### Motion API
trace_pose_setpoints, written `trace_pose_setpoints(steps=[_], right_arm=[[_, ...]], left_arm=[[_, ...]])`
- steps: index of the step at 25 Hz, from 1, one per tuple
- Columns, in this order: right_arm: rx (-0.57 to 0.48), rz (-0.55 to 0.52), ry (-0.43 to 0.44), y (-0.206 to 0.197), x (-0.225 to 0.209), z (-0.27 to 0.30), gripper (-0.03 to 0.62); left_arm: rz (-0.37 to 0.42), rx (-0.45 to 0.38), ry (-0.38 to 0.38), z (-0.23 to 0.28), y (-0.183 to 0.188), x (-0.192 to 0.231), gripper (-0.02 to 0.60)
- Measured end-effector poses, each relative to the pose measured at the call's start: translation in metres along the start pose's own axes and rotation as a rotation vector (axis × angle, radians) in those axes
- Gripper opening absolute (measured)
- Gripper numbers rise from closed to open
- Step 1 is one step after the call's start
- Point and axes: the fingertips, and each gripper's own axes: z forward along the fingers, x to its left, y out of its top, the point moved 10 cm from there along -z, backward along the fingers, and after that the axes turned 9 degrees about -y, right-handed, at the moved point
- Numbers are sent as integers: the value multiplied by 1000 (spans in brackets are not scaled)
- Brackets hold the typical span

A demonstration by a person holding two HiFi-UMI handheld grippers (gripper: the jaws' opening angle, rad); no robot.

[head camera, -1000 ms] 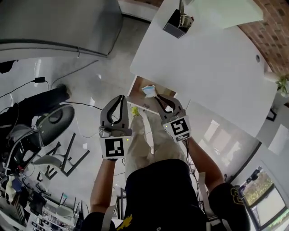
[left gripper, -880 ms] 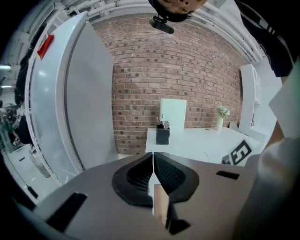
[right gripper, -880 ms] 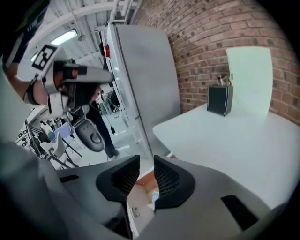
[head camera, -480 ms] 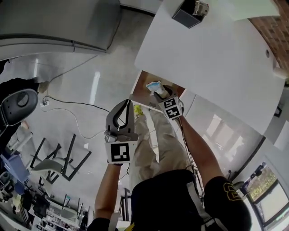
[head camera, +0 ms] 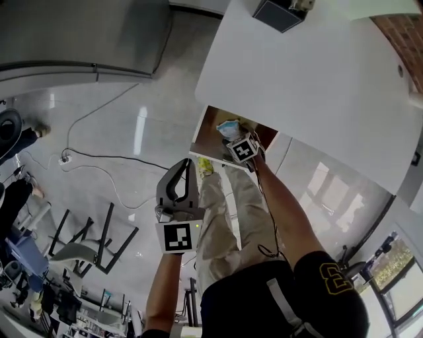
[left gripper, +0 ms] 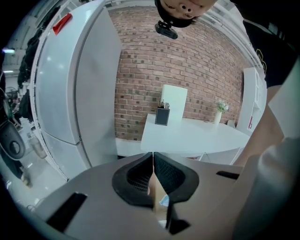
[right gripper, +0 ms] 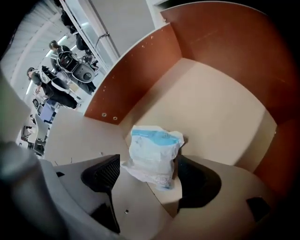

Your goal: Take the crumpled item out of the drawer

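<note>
A crumpled white and blue packet [head camera: 228, 127] lies in the open wooden drawer [head camera: 209, 135] under the white table. My right gripper [head camera: 234, 136] reaches into the drawer. In the right gripper view the packet [right gripper: 153, 157] stands on the pale drawer floor [right gripper: 211, 110] between the jaws of the right gripper [right gripper: 147, 172]. Those jaws are opening and stand wide; the pads do not press on it. My left gripper [head camera: 189, 165] hangs in front of the drawer, over the floor. The left gripper [left gripper: 153, 161] is shut and holds nothing.
The white table [head camera: 317, 86] carries a black holder [head camera: 277, 12] at its far end. A tall white cabinet [left gripper: 79, 89] stands to the left. A cable [head camera: 99, 157] and chair frames [head camera: 89, 231] are on the glossy floor. The person's legs [head camera: 228, 204] are below the drawer.
My right gripper has gone forward into the drawer up to the packet. The left gripper has stayed shut and held about the same place.
</note>
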Motion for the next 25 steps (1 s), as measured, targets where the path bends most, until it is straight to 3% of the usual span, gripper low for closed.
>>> trace_pose_setpoints(steps=[3,4,5,6,9,15,19,23,25], right_arm=[[54,-48,-35,-1,3,8,379],[65,-67,-40,0,3,8,342],[64,-90,-46,3,4,4,229],[53,-111,-54,5,5,-2,183],[4,-144,-59,10,14,-30,124],[-189,27,-2,29,14,-137,97],[-297,145,47,40,29,-238,81],[-457,204,-13,52,31,-343,77],[-548,255,-47,54,33,-393,75]], left_arm=[[8,6,3,0,-4,2,23],[15,4,1,0,-4,3,23],[20,-1,-3,1,-3,3,23],[24,-7,-7,1,-2,4,23],[40,-20,-25,-6,8,4,23],[116,-82,-83,-29,67,-5,23],[171,-94,-126,-66,108,-18,23],[282,-133,-213,-90,140,-33,23],[298,-156,-258,-100,151,-40,23]])
